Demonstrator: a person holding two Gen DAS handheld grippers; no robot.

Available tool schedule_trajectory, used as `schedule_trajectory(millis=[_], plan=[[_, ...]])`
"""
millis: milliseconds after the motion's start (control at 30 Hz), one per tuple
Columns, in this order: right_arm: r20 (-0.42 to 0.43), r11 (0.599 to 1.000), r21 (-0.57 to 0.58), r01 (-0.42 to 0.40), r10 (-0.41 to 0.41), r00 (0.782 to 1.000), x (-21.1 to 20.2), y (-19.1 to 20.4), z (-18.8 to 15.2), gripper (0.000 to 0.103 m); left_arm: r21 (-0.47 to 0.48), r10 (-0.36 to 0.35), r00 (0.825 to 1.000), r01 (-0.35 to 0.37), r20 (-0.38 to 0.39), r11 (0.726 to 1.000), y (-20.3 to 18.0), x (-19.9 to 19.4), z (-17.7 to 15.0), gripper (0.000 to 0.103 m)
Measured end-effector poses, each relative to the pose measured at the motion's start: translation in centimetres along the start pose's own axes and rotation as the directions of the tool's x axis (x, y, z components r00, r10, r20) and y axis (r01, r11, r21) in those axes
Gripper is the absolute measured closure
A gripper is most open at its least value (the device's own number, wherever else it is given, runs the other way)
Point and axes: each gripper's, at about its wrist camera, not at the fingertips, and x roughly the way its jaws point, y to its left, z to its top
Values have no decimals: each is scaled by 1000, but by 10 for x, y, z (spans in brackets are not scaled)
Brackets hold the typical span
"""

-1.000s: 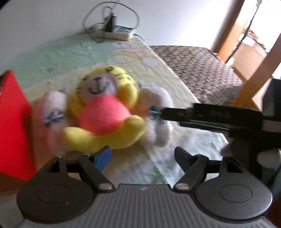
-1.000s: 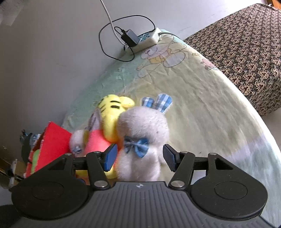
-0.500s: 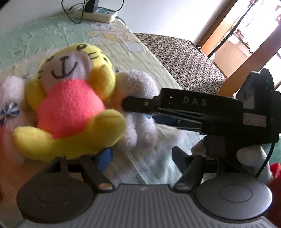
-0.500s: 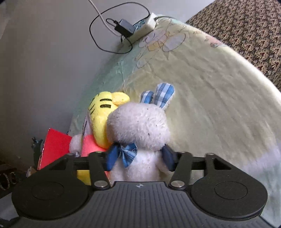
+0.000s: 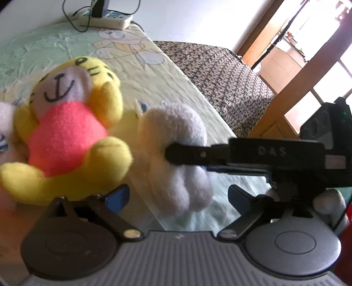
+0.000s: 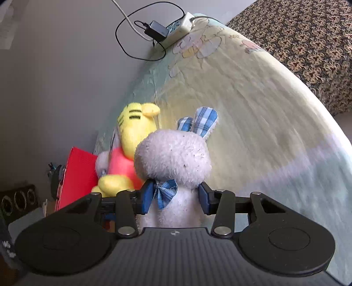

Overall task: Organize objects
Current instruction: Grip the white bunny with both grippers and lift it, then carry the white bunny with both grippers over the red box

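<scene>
A white plush rabbit (image 6: 173,158) with checked blue ears and a blue bow is clamped at the neck between the blue pads of my right gripper (image 6: 175,198). It also shows in the left wrist view (image 5: 176,154), with the right gripper's black finger (image 5: 198,154) pressed into it. A yellow plush tiger (image 5: 66,132) in a pink shirt sits to the rabbit's left; it also shows in the right wrist view (image 6: 129,149). My left gripper (image 5: 176,195) is open, with nothing between its pads, just in front of both toys.
The toys are on a pale green and yellow sheet (image 6: 264,99). A red box (image 6: 77,171) stands left of the tiger. A power strip with a charger and cables (image 5: 105,17) lies at the far edge. A brown patterned cover (image 5: 220,72) lies to the right.
My right gripper has closed on the rabbit's neck and drawn it away from the tiger. My left gripper has moved closer to the toys and stayed open.
</scene>
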Motion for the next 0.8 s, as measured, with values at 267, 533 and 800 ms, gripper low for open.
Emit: schedule_trajectory(millis=[267,533,800], plan=[[-35,1000,25,-13,14,999,-10,-2,-10,56,26,-22,999,23,-45,999,-15,13,-5,34],[-69,1000,-26,-10,8,998,-26,14,-17,57,29,-33,998,35,-58,999,-23,4,-15,47],[-109,985,-134,-109,95,989,-46,55,-13,57,85,-14,1000,13,8,996,-37,-43,-25,48]])
